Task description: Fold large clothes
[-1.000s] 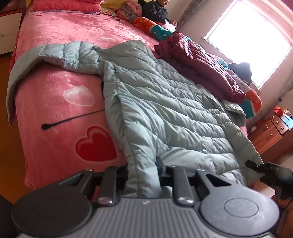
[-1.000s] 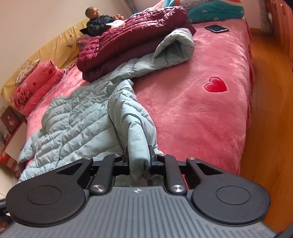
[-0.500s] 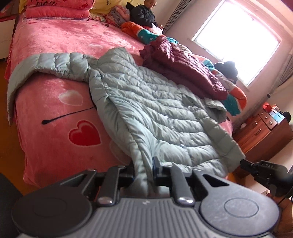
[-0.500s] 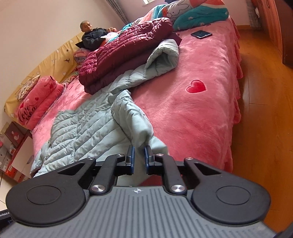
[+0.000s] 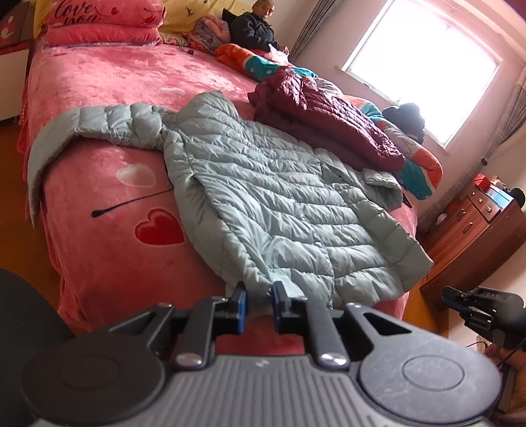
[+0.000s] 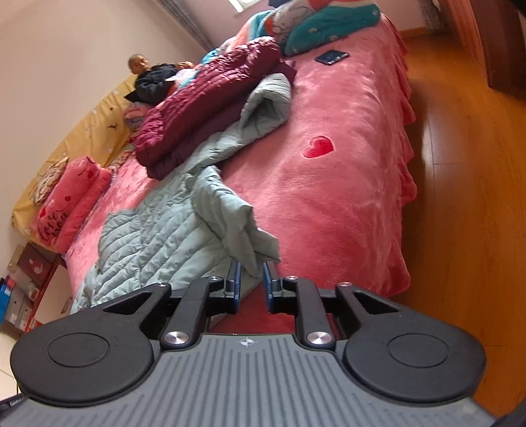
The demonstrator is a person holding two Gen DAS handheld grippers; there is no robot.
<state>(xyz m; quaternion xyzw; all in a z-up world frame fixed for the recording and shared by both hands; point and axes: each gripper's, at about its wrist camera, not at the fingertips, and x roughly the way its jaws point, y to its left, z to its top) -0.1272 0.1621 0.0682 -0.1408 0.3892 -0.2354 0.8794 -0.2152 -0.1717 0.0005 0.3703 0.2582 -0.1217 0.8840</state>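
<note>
Pink bedspread point(image 5: 108, 269) carries the soft, light, puffy jacket point(image 5: 269, 200); left gripper point(image 5: 258, 295) and right gripper point(image 6: 251, 277) sit parted, released, at its hem; I judge the 2 hem corners the best hold.

- One light green puffy coat point(image 5: 263, 197) lies on the bed; it shows in the right wrist view too point(image 6: 157, 236)
- One dark red puffy coat point(image 5: 328, 124) lies beside it
- One bed point(image 5: 108, 249) with a pink blanket
- Two red hearts on the blanket, one in each view point(image 5: 159, 227) point(image 6: 318, 146); one white heart point(image 5: 136, 174)
- One phone point(image 6: 331, 56)
- One person point(image 5: 254, 28) sits at the far end
- One window point(image 5: 424, 65)
- One brown set of drawers point(image 5: 473, 230)
- Two grippers, the left gripper point(image 5: 258, 303) and the right gripper point(image 6: 251, 285)
</note>
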